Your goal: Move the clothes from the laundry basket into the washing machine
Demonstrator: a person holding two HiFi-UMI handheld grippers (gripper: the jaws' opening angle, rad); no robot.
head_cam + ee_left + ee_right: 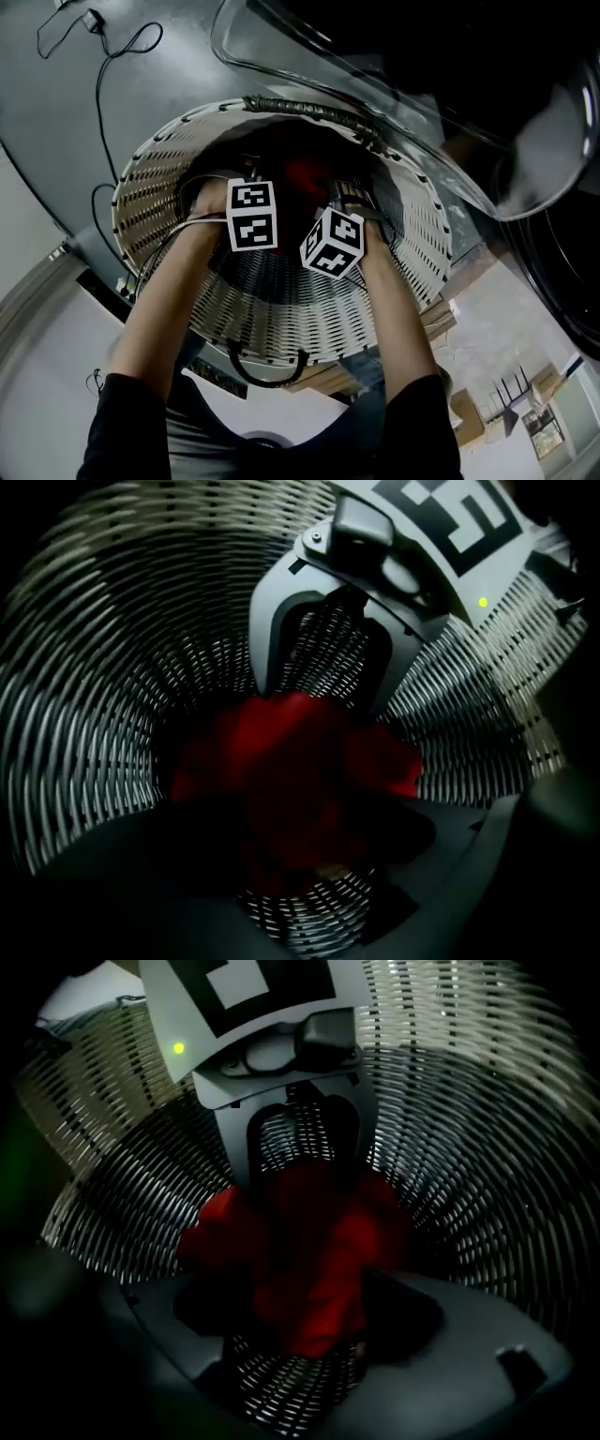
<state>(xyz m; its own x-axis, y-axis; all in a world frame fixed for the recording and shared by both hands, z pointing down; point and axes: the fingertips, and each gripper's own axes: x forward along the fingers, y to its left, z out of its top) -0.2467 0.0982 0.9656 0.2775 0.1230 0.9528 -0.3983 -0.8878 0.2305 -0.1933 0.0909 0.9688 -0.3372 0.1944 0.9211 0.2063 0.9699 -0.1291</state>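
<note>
Nearest to me, my two black sleeves (127, 427) end at the elbows and my bare forearms (159, 319) run side by side over the near rim of the laundry basket (281, 323), a white woven tub with a dark loop handle (267, 375) on that near edge. Both arms reach steeply down inside it. The marker cubes sit close together just below the rim, the left cube (251, 216) square to me and the right cube (333, 242) tilted on a corner.

Deeper in, my left hand-held gripper (309, 855) has its jaws spread wide, with nothing pinched. The red garment (291, 761) lies between and just beyond them, and I cannot tell whether the pads touch it. My right hand-held gripper (300, 1321) is likewise wide apart around the same cloth, which is not clamped. Each gripper faces the other across the garment, near one another but not touching.

The garment is a crumpled heap at the middle of the basket's bottom, woven slats showing all round it.

Beyond the far rim of the basket, the washing machine door (375, 75) stands open, its clear glass curving past the far right edge. Past the far left edge a thin black cable (103, 75) trails over the grey floor (56, 122).
</note>
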